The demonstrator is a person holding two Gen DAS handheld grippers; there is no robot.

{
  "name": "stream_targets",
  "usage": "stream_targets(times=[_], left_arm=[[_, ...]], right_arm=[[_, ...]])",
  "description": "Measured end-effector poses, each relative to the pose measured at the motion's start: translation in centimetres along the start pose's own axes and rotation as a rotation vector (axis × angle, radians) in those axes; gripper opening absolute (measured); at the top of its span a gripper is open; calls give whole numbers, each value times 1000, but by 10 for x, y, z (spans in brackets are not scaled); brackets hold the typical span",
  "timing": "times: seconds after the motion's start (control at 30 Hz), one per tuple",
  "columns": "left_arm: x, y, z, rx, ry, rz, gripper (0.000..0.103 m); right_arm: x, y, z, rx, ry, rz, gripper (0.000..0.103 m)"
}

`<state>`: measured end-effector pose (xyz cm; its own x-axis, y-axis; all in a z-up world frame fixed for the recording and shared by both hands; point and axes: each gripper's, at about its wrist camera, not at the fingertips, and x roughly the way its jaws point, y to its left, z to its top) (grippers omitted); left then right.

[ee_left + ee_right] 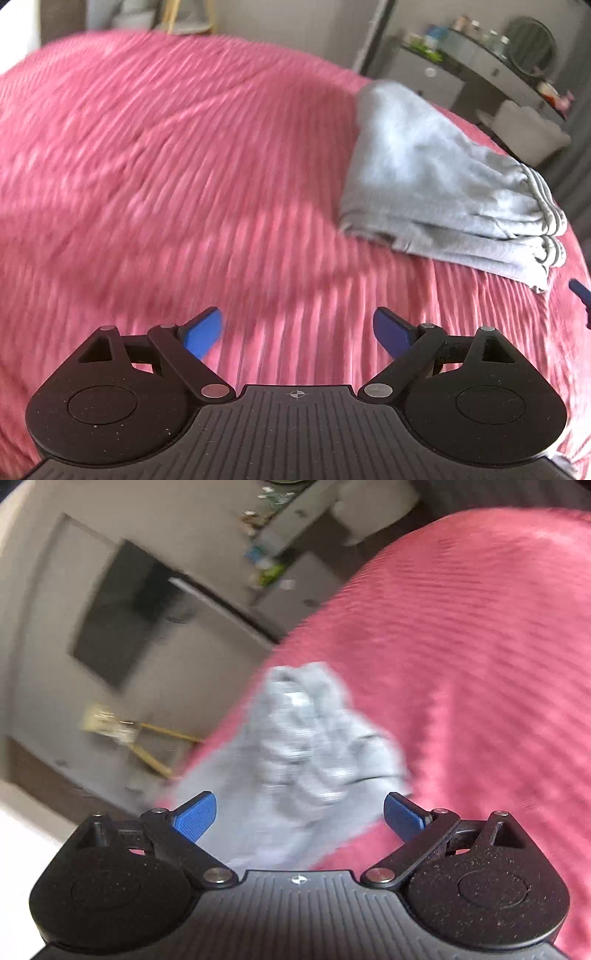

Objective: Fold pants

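One folded pair of grey pants (436, 192) lies on a pink bed (166, 166); two grippers, left (297, 332) and right (299, 814), fingers spread, grip nothing.

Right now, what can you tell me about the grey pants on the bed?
The pants are light grey, of a soft, sweatshirt-like knit. They lie folded into a compact stack of several layers on the pink ribbed bedspread, near its edge. A gathered band with dark stripes shows at one end of the stack. The right wrist view is blurred and shows them bunched ahead of the open right gripper. Neither gripper touches them; the left gripper is open over bare bedspread.
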<state>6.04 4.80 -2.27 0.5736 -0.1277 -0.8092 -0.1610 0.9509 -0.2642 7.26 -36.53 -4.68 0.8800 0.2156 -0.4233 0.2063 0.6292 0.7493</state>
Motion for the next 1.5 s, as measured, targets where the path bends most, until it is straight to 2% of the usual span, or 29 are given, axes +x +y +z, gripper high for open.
stream_targets(times=[0.1,0.17,0.23,0.33,0.37,0.43,0.47,0.53,0.6,0.67,0.7,0.73,0.8,0.9,1.0,1.03,1.07,1.1,1.13,1.17,1.2,1.23,1.3,1.4,1.5], left_arm=[[-1,12,-4,-83,30,-21,93],[-2,16,-4,-108,-5,-42,93],[-2,20,-6,-111,-64,-56,93],[3,21,-9,-103,-89,-37,93],[4,21,-8,-104,-86,-27,93],[4,23,-6,-113,-86,-33,93],[3,25,-6,-123,-93,-39,93],[2,28,-6,-131,-107,-35,93],[5,30,-5,-129,-107,-37,93],[10,30,-3,-132,-89,-46,93],[13,29,-3,-127,-81,-48,93],[15,29,-3,-120,-77,-41,93],[16,26,-4,-93,-86,-30,93],[17,25,-4,-72,-91,-21,93],[14,26,-5,-70,-107,-29,93],[13,27,-6,-67,-114,-29,93],[14,27,-5,-62,-116,-24,93],[14,28,-5,-60,-119,-17,93],[15,28,-5,-59,-119,-8,94],[17,28,-5,-56,-114,-1,94],[18,28,-5,-50,-109,5,94],[19,26,-5,-39,-108,14,94],[21,19,-7,9,-108,41,95],[23,3,-14,112,-103,103,95],[23,-14,-24,206,-72,174,96]], right_arm=[[14,10,0,71,33,75,97],[25,14,-1,117,45,107,97],[32,26,1,104,25,134,97],[46,38,0,102,14,189,97],[53,37,2,100,11,172,97],[67,26,4,99,18,59,97],[74,15,3,116,36,2,93],[73,-11,-1,180,19,0,64],[62,-21,-7,219,-10,-7,52],[55,-14,-9,239,-20,-16,66],[53,-3,-9,232,-21,-1,91],[53,6,-8,212,-28,28,97],[56,32,-6,138,-46,101,97],[81,47,1,111,-31,154,97],[111,30,6,183,37,90,97],[115,19,5,205,51,69,93],[115,9,3,219,49,85,88],[111,4,1,208,37,94,73],[104,5,-1,162,39,57,63],[97,11,-4,84,40,14,64],[87,18,-8,26,35,-24,78],[73,26,-18,-22,21,-107,96],[46,41,-36,-156,-4,-254,97],[22,53,-66,-351,48,-280,98],[13,62,-95,-473,148,-388,98]])
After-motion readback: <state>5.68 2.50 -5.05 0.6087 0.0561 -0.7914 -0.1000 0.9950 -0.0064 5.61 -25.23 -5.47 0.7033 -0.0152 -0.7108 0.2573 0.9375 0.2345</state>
